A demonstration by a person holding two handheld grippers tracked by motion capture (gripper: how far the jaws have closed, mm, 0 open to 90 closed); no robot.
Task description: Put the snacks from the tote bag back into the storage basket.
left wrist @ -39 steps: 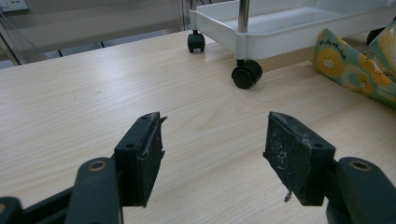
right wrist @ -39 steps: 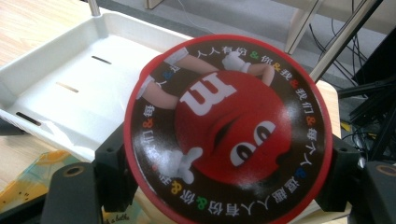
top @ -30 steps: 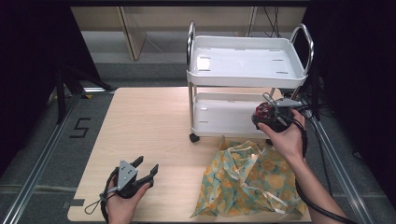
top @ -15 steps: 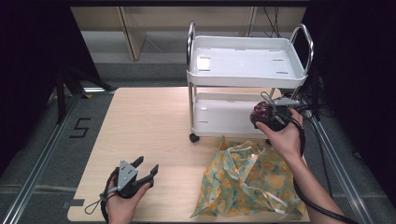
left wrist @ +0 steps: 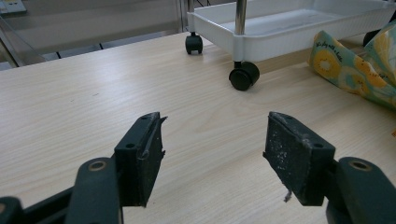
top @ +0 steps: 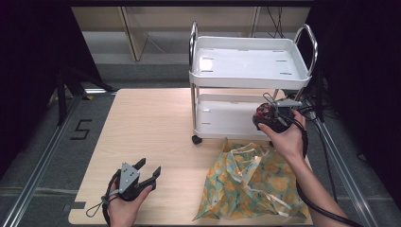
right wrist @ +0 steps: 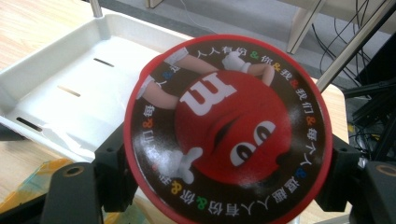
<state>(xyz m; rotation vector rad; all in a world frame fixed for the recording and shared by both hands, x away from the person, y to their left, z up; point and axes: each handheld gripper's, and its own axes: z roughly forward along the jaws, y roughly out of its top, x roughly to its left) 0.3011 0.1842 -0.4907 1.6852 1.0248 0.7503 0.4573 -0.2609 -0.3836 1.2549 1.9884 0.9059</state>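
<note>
- right gripper [top: 266,112] is sitting at about 3 o'clock on the table in the high view, its jaws clamping a round red-rimmed tin with a red cartoon candy face on its lid [right wrist: 229,128].
- in the right gripper view the black jaws are pressing on the tin's left and right edges; the lid is facing the camera, tilted, with a ring of small coloured characters running around its dark border.
- the tin is hovering at the right front edge of the lower tray of the white two-tier plastic trolley with chrome handles [top: 246,75]; whether it is touching the tray i cannot tell.
- the trolley is standing at 1 o'clock on the pale wooden table [top: 151,127], its black castors [left wrist: 243,76] resting on the wood.
- a yellow and teal floral cloth bag with pale ribbon ties [top: 250,182] is lying crumpled at 5 o'clock, just in front of the trolley and under the right forearm.
- left gripper [top: 146,171] is resting at 7 o'clock near the table's front edge, well apart from the bag.
- its jaws are standing wide apart and holding nothing, bare wood showing between the worn pads [left wrist: 294,156].
</note>
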